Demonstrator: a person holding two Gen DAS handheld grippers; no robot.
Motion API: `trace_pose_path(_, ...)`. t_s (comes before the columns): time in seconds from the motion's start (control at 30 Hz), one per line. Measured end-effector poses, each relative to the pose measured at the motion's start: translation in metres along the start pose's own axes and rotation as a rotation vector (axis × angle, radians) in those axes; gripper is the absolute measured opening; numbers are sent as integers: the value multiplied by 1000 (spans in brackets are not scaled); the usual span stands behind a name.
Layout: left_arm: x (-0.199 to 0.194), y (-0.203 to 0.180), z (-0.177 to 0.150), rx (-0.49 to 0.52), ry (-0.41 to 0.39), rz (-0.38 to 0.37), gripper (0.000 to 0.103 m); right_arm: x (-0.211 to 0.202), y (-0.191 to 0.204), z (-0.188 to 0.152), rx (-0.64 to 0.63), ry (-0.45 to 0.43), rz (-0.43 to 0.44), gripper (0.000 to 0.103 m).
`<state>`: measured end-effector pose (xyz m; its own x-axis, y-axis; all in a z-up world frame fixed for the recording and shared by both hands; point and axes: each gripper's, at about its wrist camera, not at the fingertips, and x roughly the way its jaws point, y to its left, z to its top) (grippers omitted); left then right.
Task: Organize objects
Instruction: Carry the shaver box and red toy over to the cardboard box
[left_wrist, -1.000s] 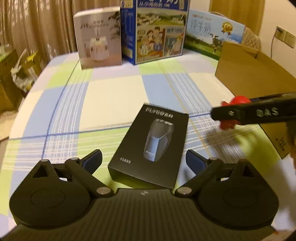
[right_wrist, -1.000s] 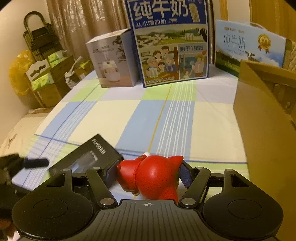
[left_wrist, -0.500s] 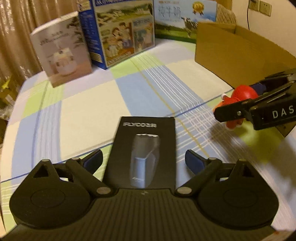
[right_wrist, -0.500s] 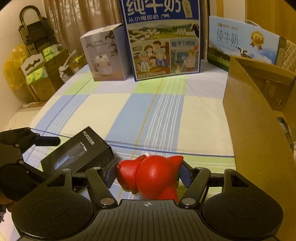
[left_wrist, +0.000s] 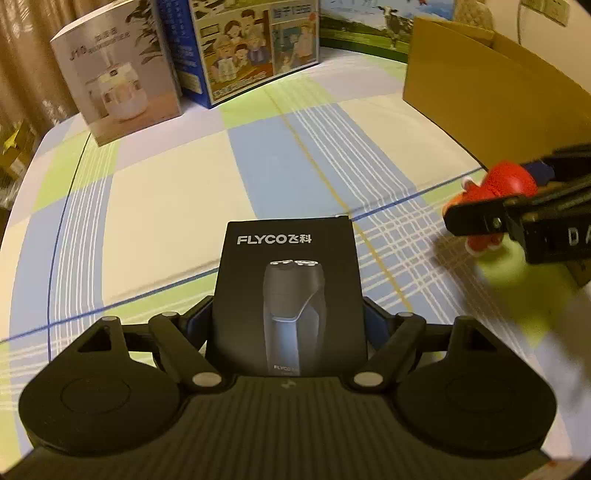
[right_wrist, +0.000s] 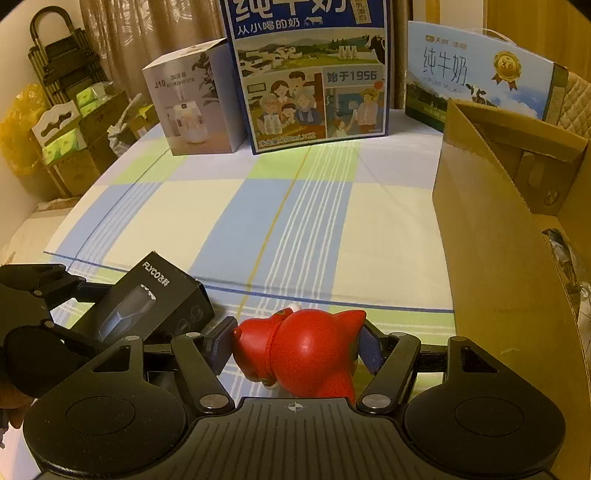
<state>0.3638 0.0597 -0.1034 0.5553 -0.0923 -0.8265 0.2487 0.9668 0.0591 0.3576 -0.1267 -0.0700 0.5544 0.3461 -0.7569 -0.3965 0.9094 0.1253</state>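
- Clamping the black shaver box (left_wrist: 290, 295) between its two fingers, the left gripper (left_wrist: 288, 325) is gripping it by its long sides.
- The right gripper (right_wrist: 295, 347) is squeezing the red toy figure (right_wrist: 303, 354) just beside the open cardboard box (right_wrist: 491, 236).

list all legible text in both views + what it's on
"FLYCO飞科": black shaver box.
"J10", "HUMIDIFIER": grey humidifier carton.
"纯牛奶", "从小喝的奶", "始于1956": tall blue milk carton; bottom line blurred.
"纯牛奶", "PURE MILK": pale blue milk case; medal number unclear.
"DA", cut off: right tongs.
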Motion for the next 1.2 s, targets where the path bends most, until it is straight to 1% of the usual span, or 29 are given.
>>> trace_pose_path(0.2, -7, 2, -1, -59, 6, -1, 75, -3, -2, 3, 10, -13, 5, 65)
trace_pose_path(0.6, -33, 12, 1, -169, -55, 4, 75, -16, 1, 5, 6, -52, 12, 65)
trace_pose_path(0.9, -62, 7, 1, -196, -97, 3, 75, -40, 4, 5, -3, -101, 3, 65)
trace_pose_path(1.03, -81, -1, -2, -194, -117, 5, 75, -61, 13, -6, -2, -140, -9, 65)
trace_pose_path(1.2, -104, -20, -9, -180, -134, 20, 75, -83, 23, -30, 4, -144, 4, 65)
